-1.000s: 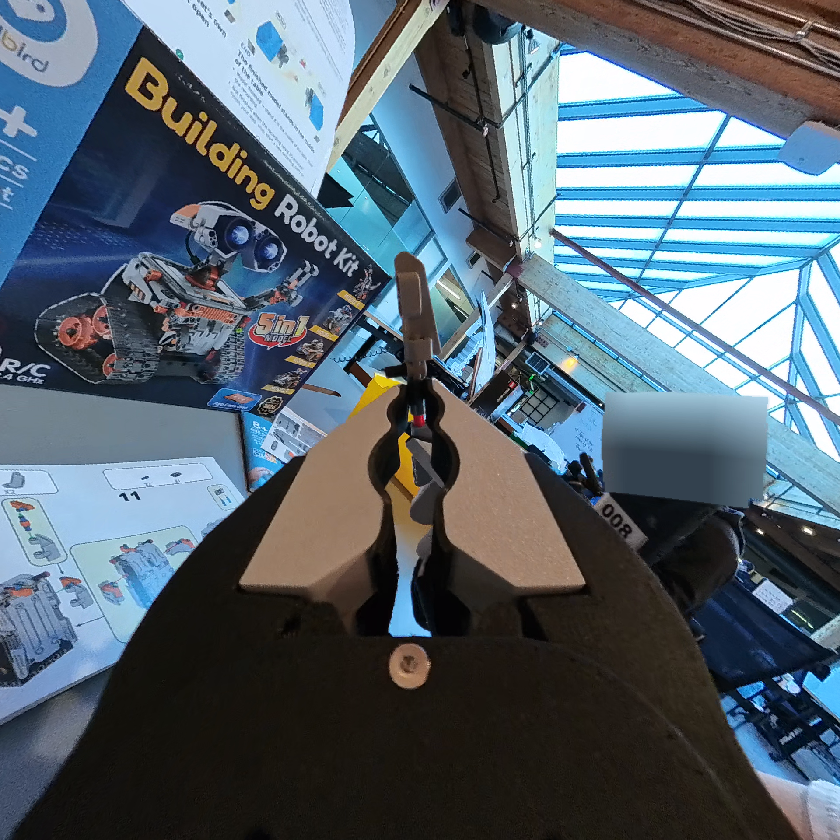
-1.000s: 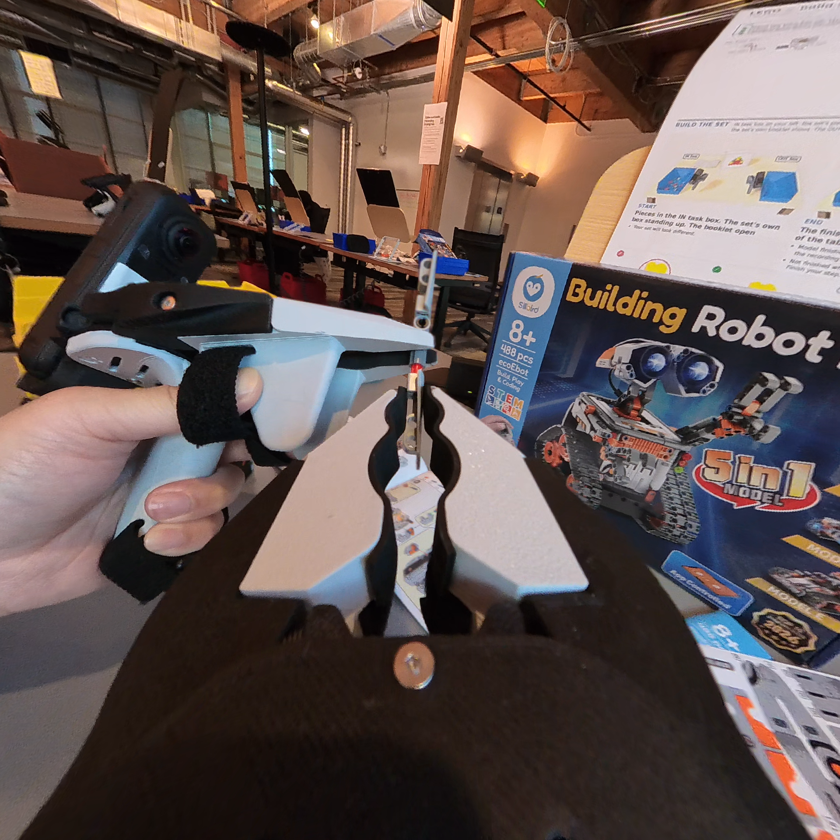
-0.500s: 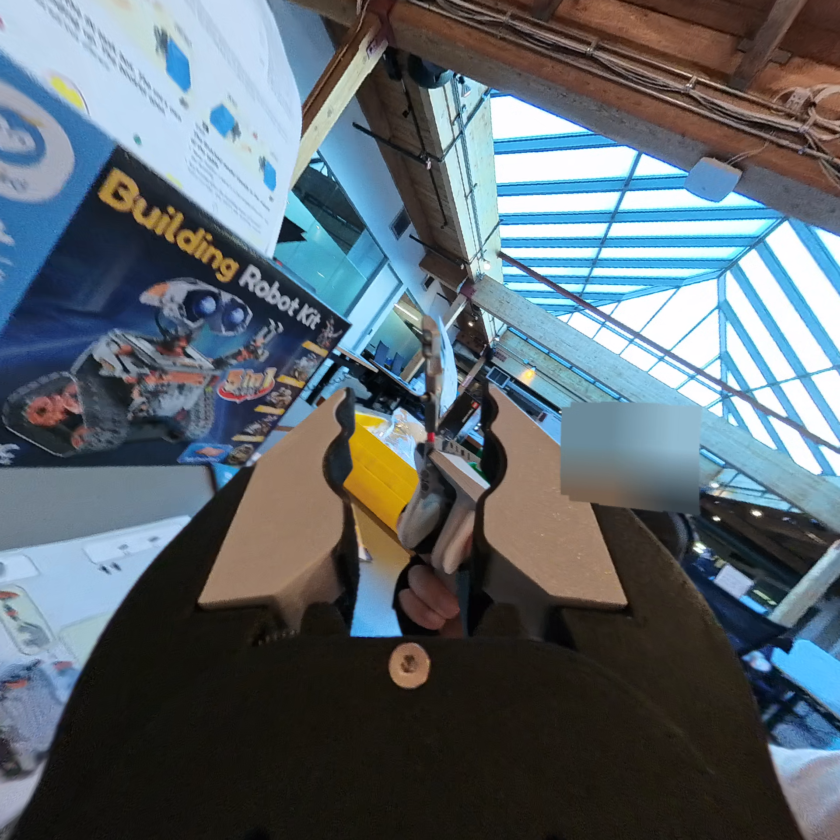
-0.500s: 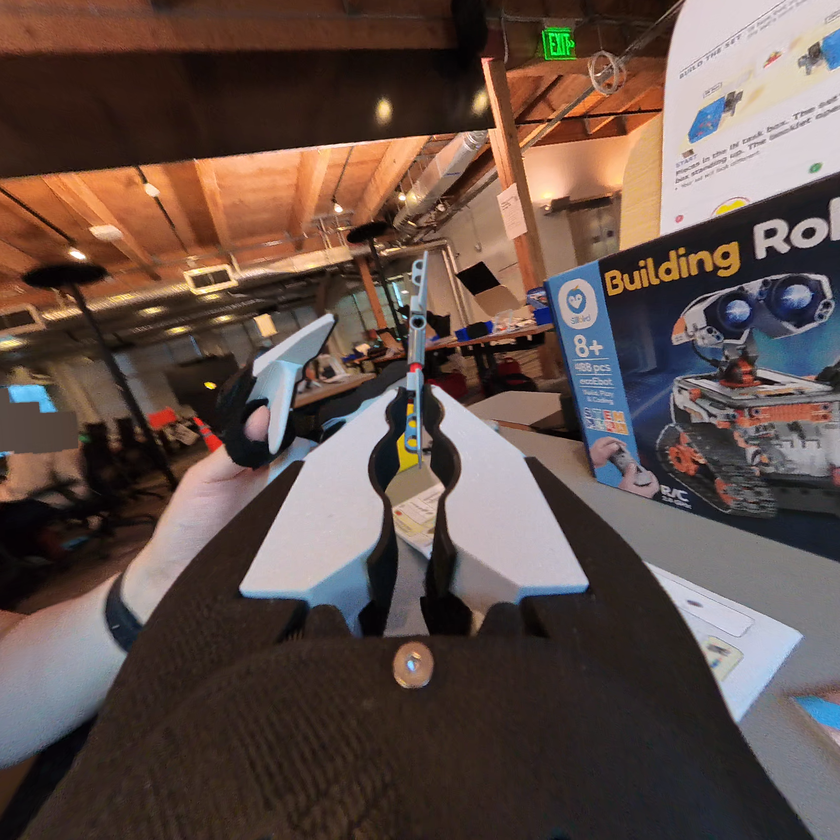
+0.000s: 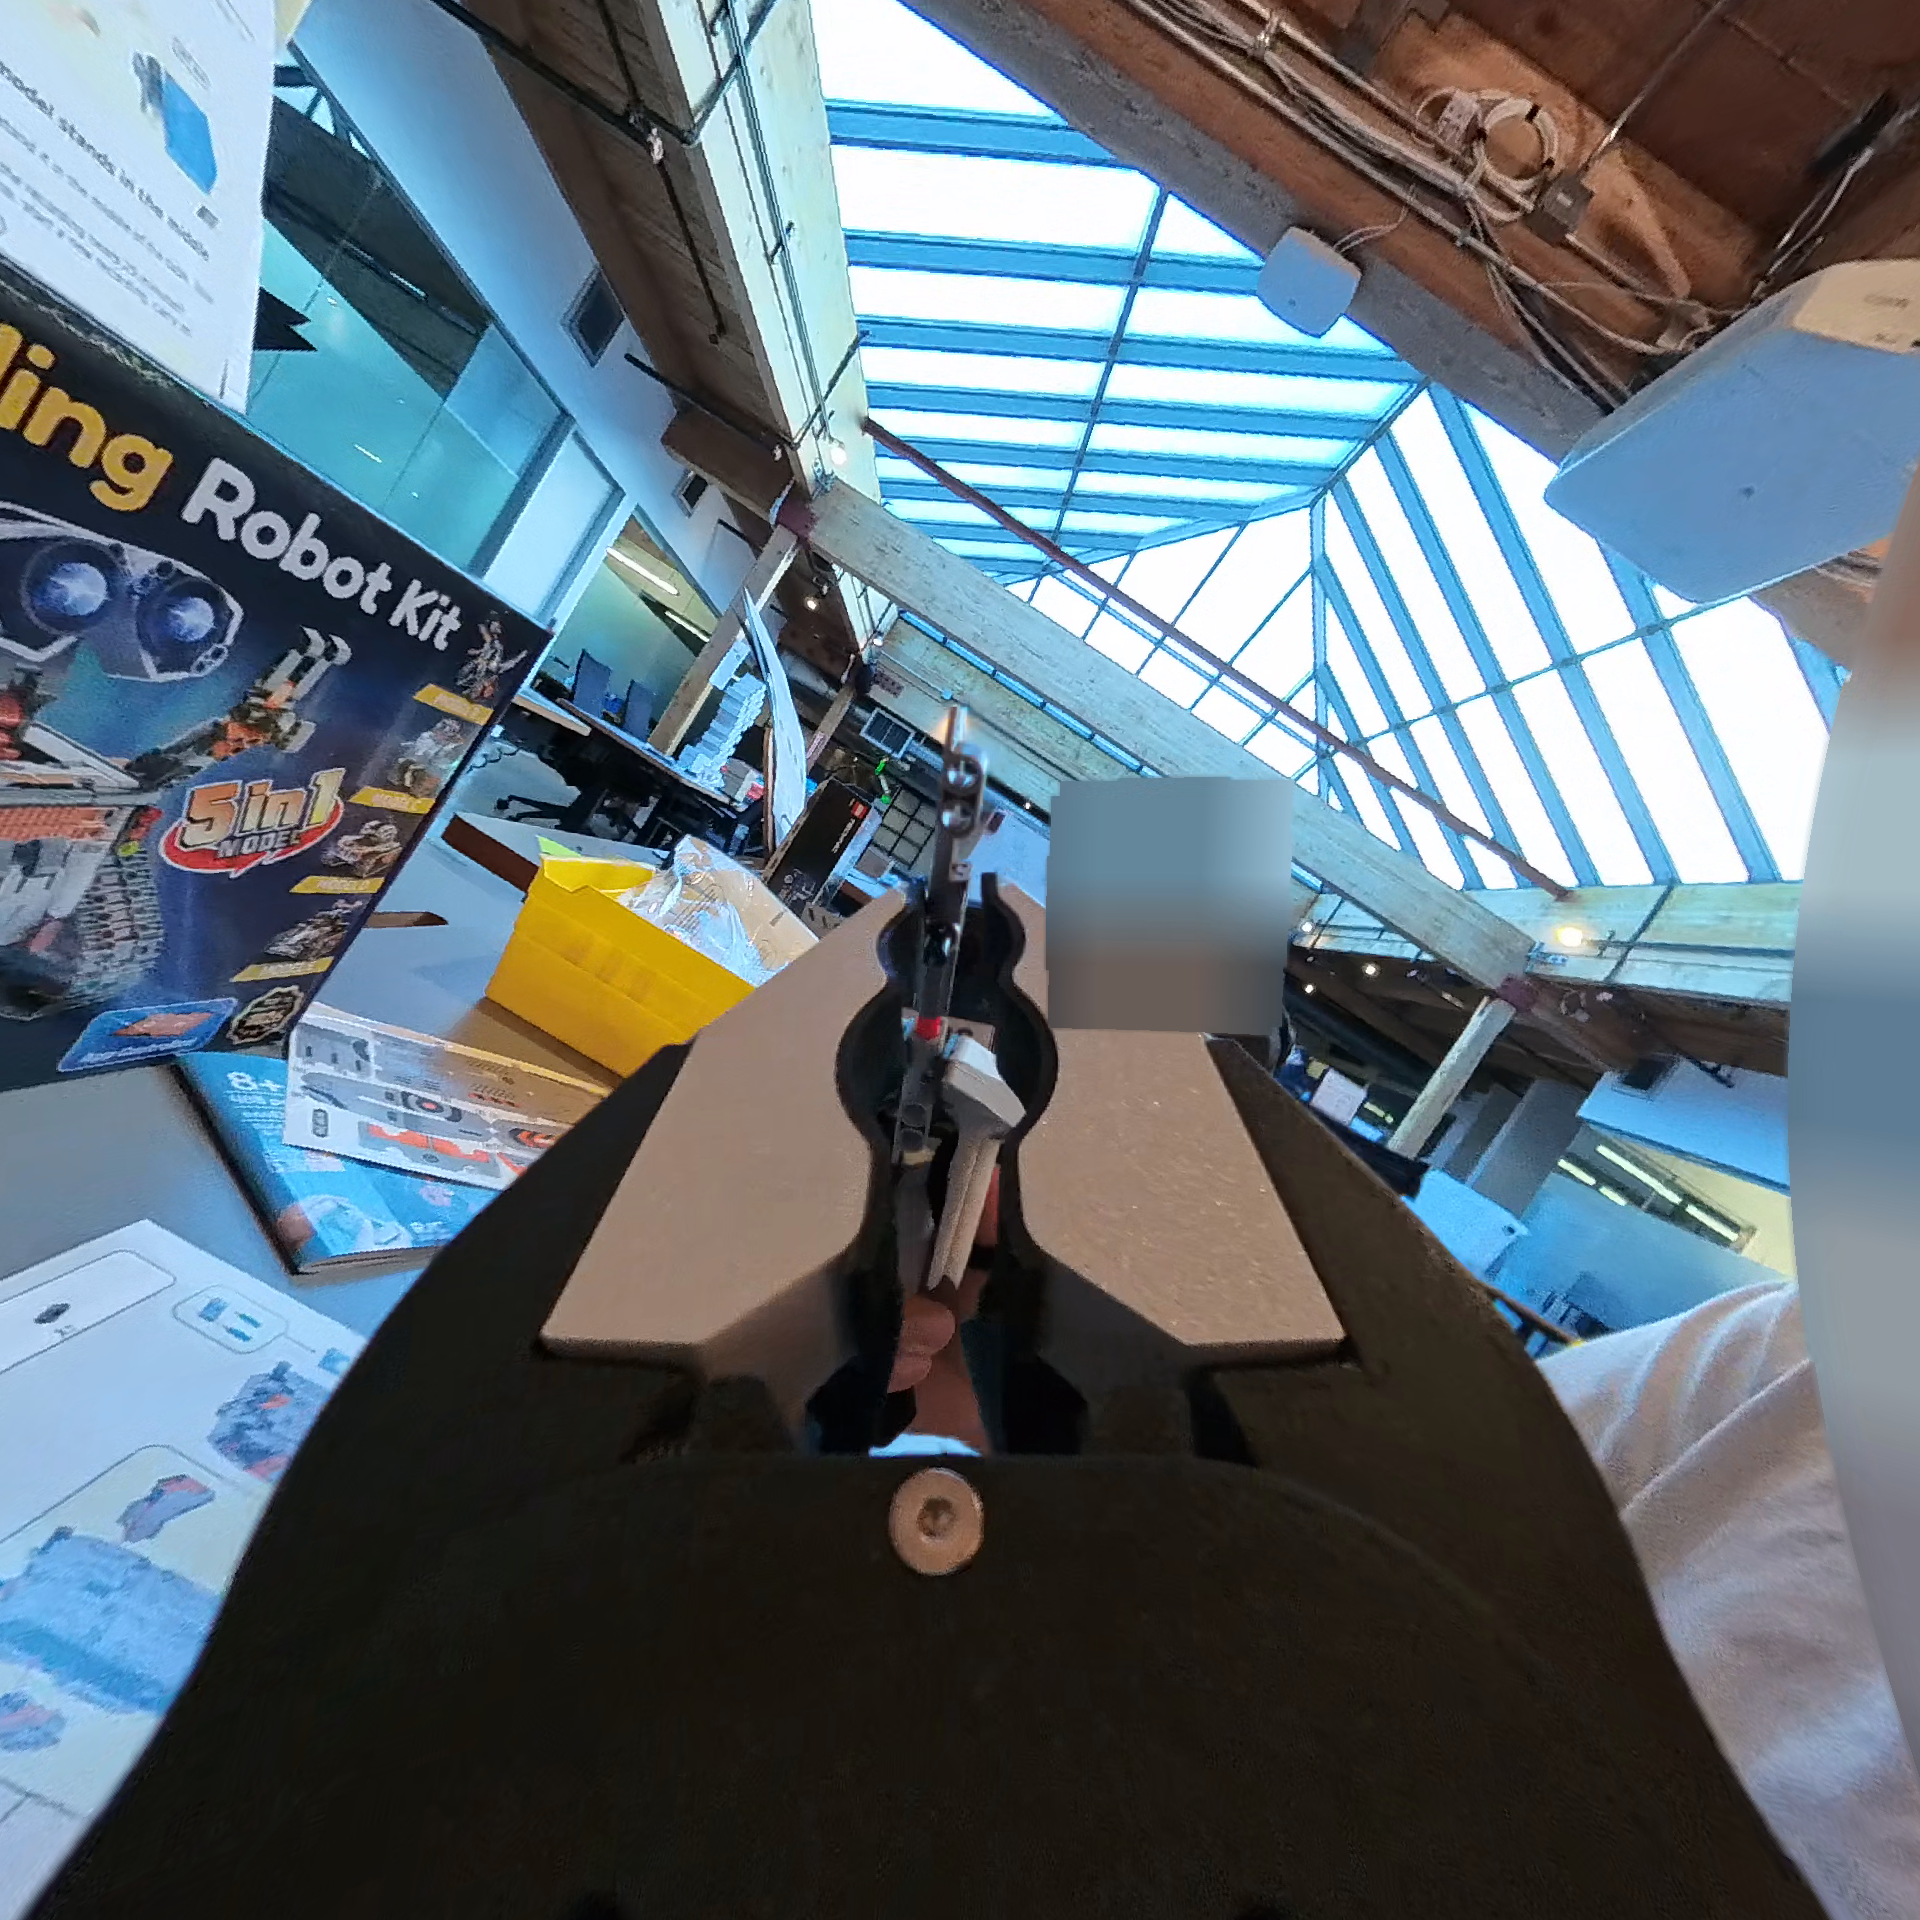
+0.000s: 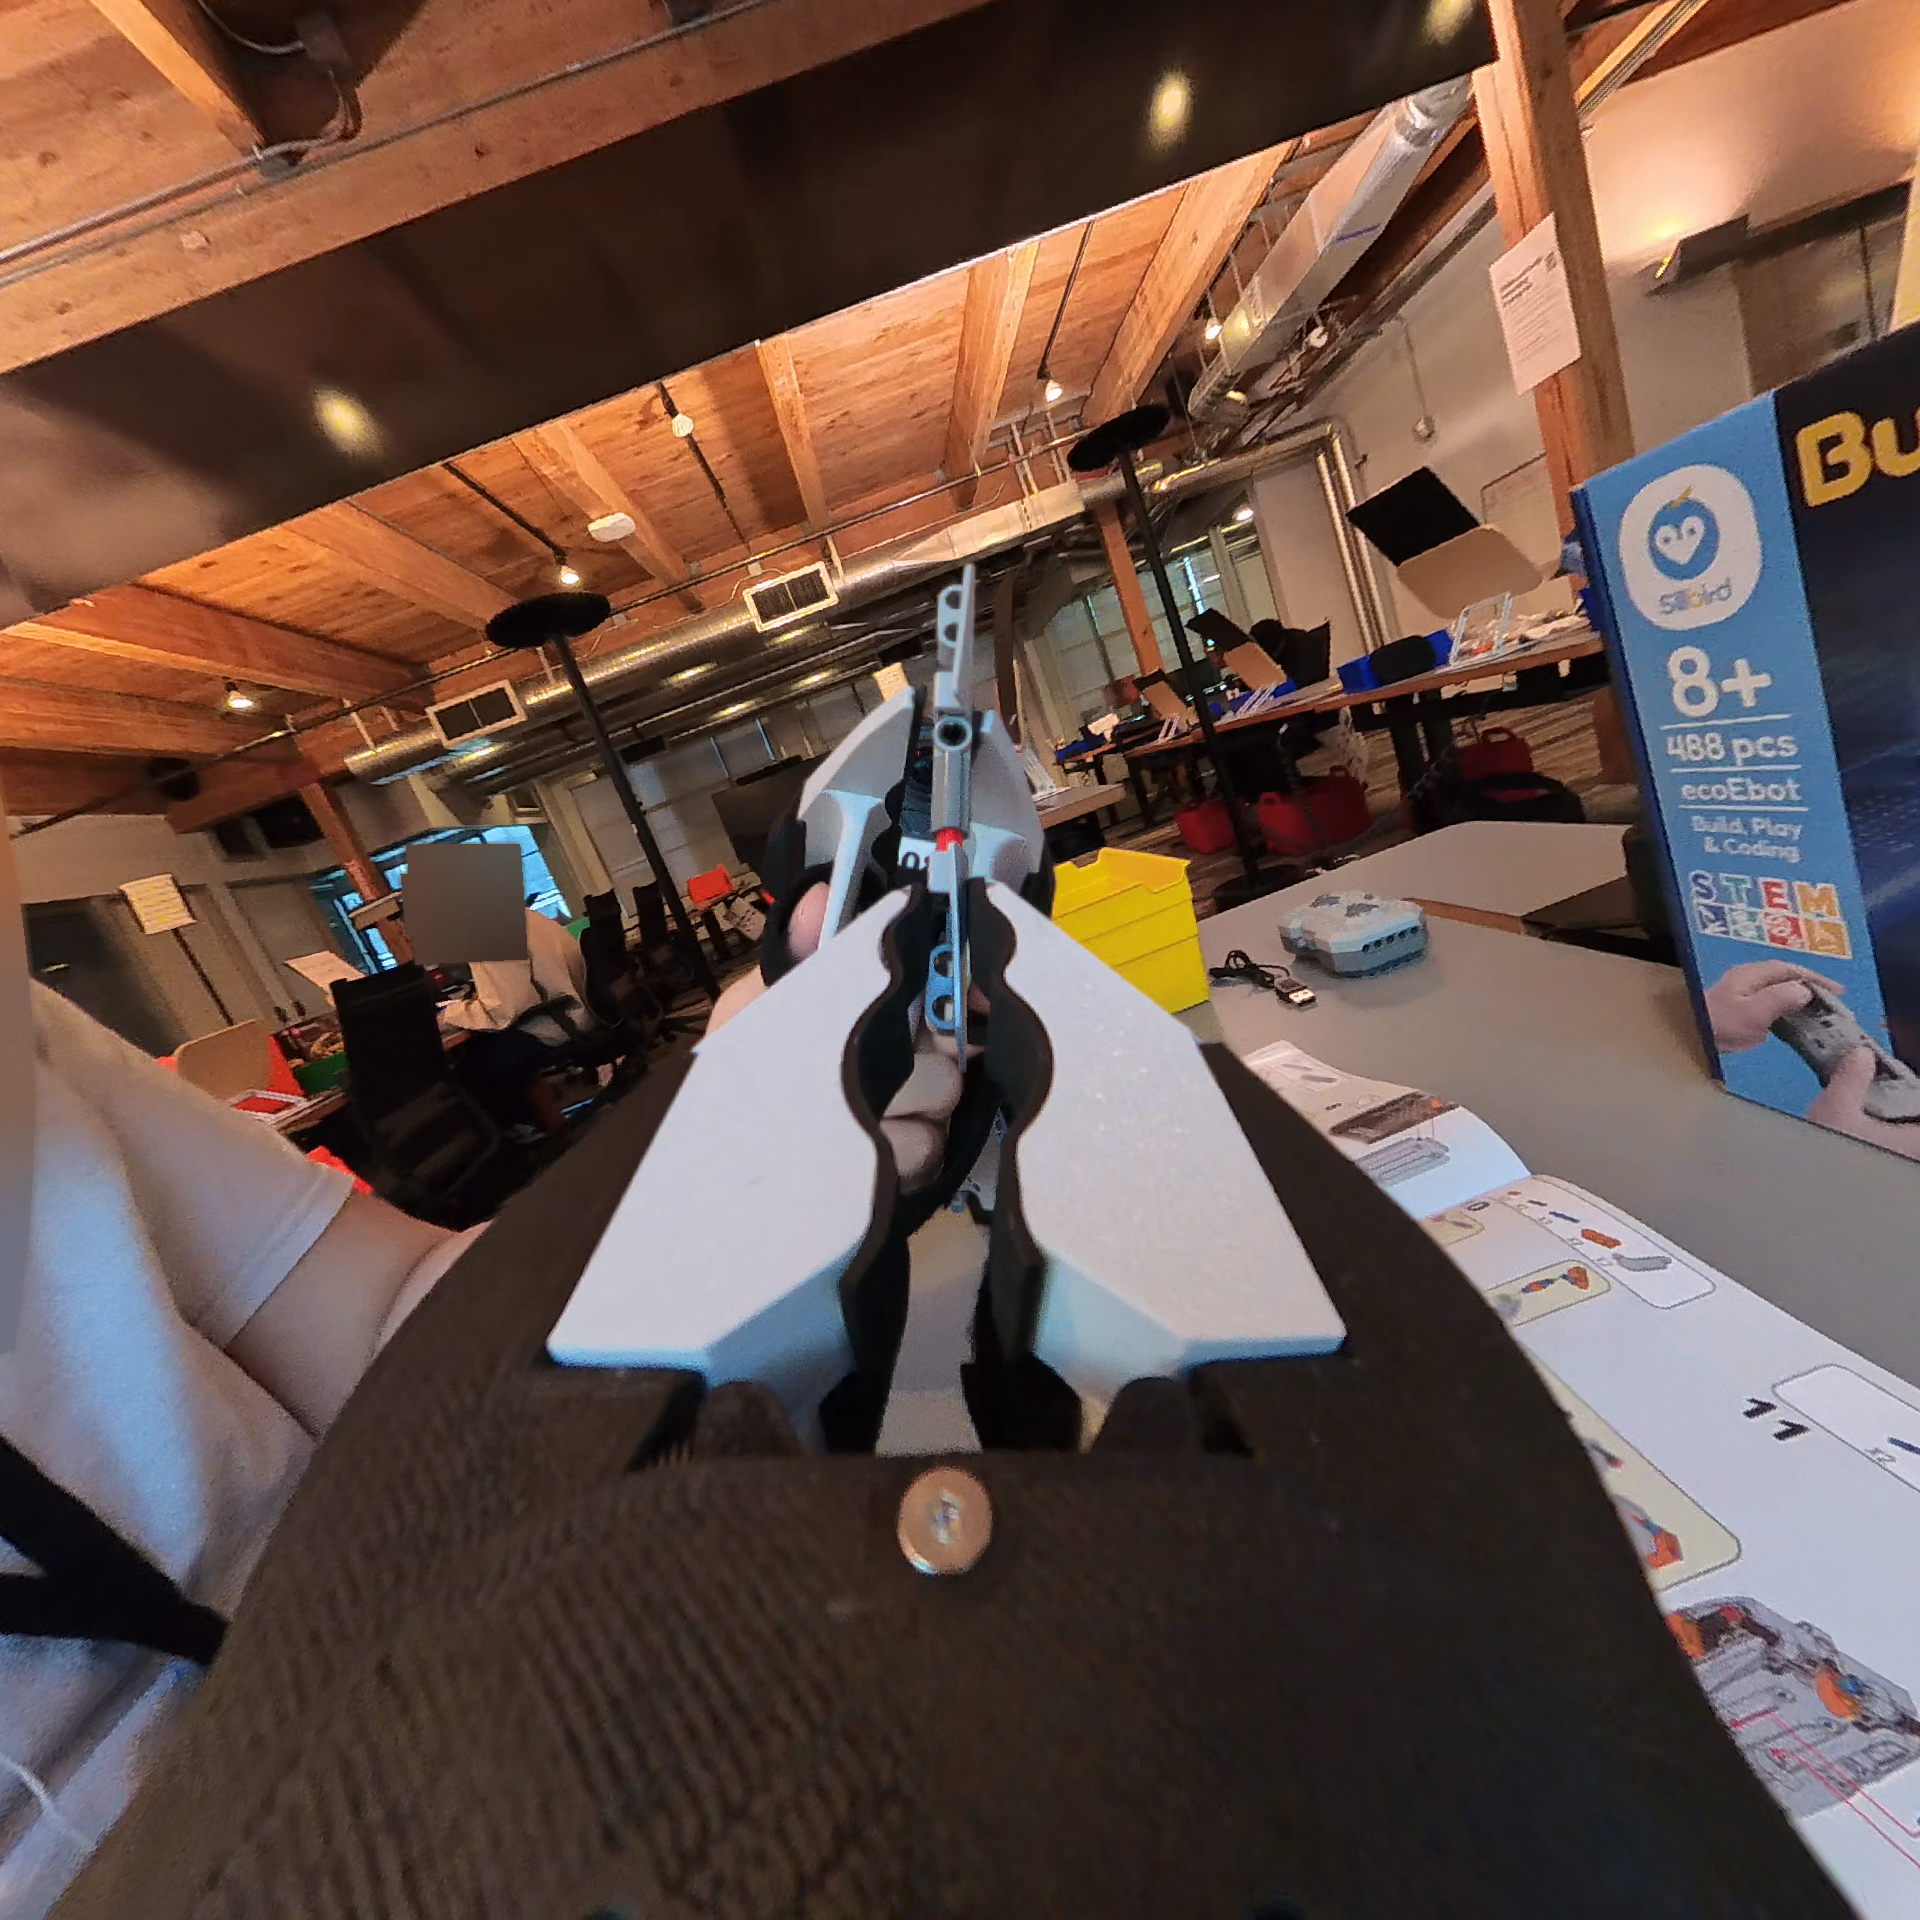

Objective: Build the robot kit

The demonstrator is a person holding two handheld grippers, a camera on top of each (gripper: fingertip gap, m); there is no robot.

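Light: bright daylight through the skylight [image 5: 1195, 436], blown out; warm ceiling lamps [image 6: 1169, 99] in the right view.
Blur: lower corners soft.
Distortion: fisheye bending at the edges.

We are holding both tools raised and facing each other. Our left tool [image 5: 948, 902] is closing its fingers almost together at the tips; our right tool [image 6: 945, 896] is doing likewise, both tilting upward.

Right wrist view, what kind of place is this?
Probably a shared workshop or makerspace: long work tables with chairs, exposed wooden ceiling beams, and a robot kit box on the near grey table.
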